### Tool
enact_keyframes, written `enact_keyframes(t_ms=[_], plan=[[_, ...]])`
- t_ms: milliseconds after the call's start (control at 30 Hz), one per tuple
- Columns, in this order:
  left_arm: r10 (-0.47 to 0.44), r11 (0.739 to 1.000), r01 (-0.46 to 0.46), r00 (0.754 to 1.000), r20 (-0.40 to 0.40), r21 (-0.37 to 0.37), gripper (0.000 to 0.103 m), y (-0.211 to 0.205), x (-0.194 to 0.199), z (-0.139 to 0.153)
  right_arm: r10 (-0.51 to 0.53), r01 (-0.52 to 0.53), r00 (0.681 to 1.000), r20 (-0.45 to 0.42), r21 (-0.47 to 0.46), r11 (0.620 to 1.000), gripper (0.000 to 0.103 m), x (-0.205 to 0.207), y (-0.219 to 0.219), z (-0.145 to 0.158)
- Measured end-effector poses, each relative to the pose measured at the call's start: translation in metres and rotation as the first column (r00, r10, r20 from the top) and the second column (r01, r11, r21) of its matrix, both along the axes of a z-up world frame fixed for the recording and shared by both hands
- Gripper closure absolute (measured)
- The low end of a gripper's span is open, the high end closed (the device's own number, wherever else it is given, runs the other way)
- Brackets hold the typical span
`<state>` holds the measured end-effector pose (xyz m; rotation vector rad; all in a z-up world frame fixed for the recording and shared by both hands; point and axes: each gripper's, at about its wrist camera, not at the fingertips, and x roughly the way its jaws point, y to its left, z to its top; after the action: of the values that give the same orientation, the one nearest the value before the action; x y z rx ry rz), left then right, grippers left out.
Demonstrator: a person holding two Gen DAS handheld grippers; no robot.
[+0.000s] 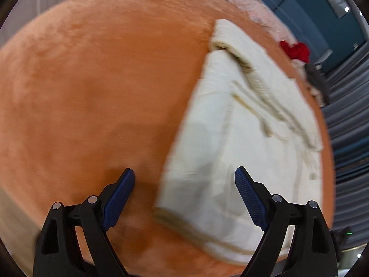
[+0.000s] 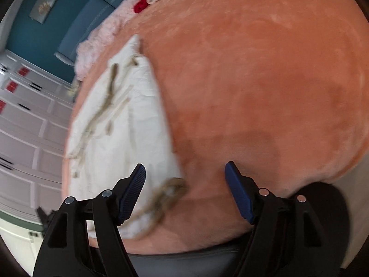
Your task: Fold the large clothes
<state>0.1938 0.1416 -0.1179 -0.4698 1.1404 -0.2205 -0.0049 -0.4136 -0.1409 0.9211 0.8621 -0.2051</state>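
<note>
A cream-white garment (image 1: 233,147) lies partly folded on an orange plush blanket (image 1: 92,92), with a folded strip along its far right side. My left gripper (image 1: 184,175) is open and empty, hovering above the garment's near left corner. In the right wrist view the same garment (image 2: 120,129) lies at the left on the orange blanket (image 2: 265,80), with a brownish trim at its near corner (image 2: 168,191). My right gripper (image 2: 185,170) is open and empty just above that corner.
A red cloth (image 1: 296,50) and a grey cloth (image 1: 317,80) lie at the blanket's far edge, beside a pale pink fluffy cover (image 1: 251,2). A teal headboard wall (image 2: 34,37) and white panelled cupboards (image 2: 25,127) stand beyond the bed.
</note>
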Motion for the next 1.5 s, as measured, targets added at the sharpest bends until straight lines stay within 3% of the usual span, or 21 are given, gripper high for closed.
enact_keyframes(t_ms=[67,167,200,233,267,367,467,600,700,800,900,1000,1100,1267,1367,1500], plan=[[0.001,1.000,-0.002,1.000,-0.006,-0.024,0.023,-0.007,0.001,-0.002,0.017,-0.018,0.999,0.028,0.042,0.999,0.033,0.010,0.009,-0.003],[-0.004,0.999,0.004,1.000,-0.010,0.036,0.047,-0.020,0.001,-0.002,0.073,-0.073,0.997,-0.002,0.032,0.997,0.043,0.026,0.028,-0.009],[-0.024,0.998,0.024,1.000,-0.014,0.050,0.069,-0.024,-0.001,0.000,0.091,-0.091,0.996,-0.025,0.007,0.996,0.056,0.031,0.034,-0.009],[-0.031,0.998,0.032,0.999,-0.013,0.050,0.082,-0.024,-0.003,0.003,0.106,-0.108,0.993,-0.050,-0.034,0.994,0.076,0.036,0.040,-0.007],[-0.035,0.998,0.035,0.999,-0.009,0.050,0.089,-0.022,-0.005,0.006,0.127,-0.129,0.991,-0.048,-0.037,0.991,0.089,0.038,0.044,-0.006],[-0.046,0.997,0.044,0.998,0.033,0.056,0.098,-0.014,-0.018,0.025,0.153,-0.155,0.988,-0.030,-0.091,0.984,0.098,0.037,0.053,0.016],[-0.079,0.993,0.072,0.994,0.078,0.091,0.099,-0.010,-0.036,0.050,0.211,-0.211,0.977,-0.020,-0.141,0.967,0.099,0.023,0.056,0.042],[-0.181,0.973,0.164,0.979,0.097,0.164,0.099,-0.008,-0.073,0.074,0.340,-0.351,0.936,-0.091,-0.228,0.908,0.099,-0.013,0.072,0.071],[-0.248,0.951,0.232,0.967,0.054,0.204,0.099,-0.001,-0.116,0.082,0.409,-0.441,0.896,-0.173,-0.228,0.868,0.099,-0.044,0.088,0.079],[-0.334,0.909,0.331,0.942,-0.033,0.253,0.099,0.008,-0.172,0.089,0.493,-0.559,0.817,-0.299,-0.202,0.804,0.099,-0.094,0.113,0.090],[-0.338,0.904,0.347,0.938,-0.082,0.250,0.099,0.024,-0.218,0.103,0.511,-0.578,0.793,-0.331,-0.145,0.803,0.099,-0.126,0.124,0.104],[-0.294,0.923,0.292,0.955,-0.031,0.250,0.099,0.029,-0.244,0.124,0.495,-0.545,0.816,-0.298,-0.115,0.830,0.099,-0.140,0.128,0.121],[-0.251,0.948,0.234,0.967,0.052,0.218,0.099,0.025,-0.239,0.146,0.452,-0.482,0.870,-0.195,-0.151,0.863,0.099,-0.126,0.118,0.148],[-0.243,0.948,0.192,0.953,0.184,0.254,0.099,0.010,-0.187,0.170,0.357,-0.346,0.934,0.009,-0.224,0.911,0.099,-0.073,0.083,0.186],[-0.229,0.948,0.148,0.933,0.279,0.282,0.099,-0.004,-0.147,0.179,0.315,-0.278,0.944,0.095,-0.282,0.918,0.099,-0.042,0.072,0.188],[-0.178,0.959,0.086,0.925,0.336,0.271,0.099,-0.013,-0.093,0.169,0.241,-0.191,0.958,0.158,-0.276,0.942,0.099,0.006,0.062,0.173]])
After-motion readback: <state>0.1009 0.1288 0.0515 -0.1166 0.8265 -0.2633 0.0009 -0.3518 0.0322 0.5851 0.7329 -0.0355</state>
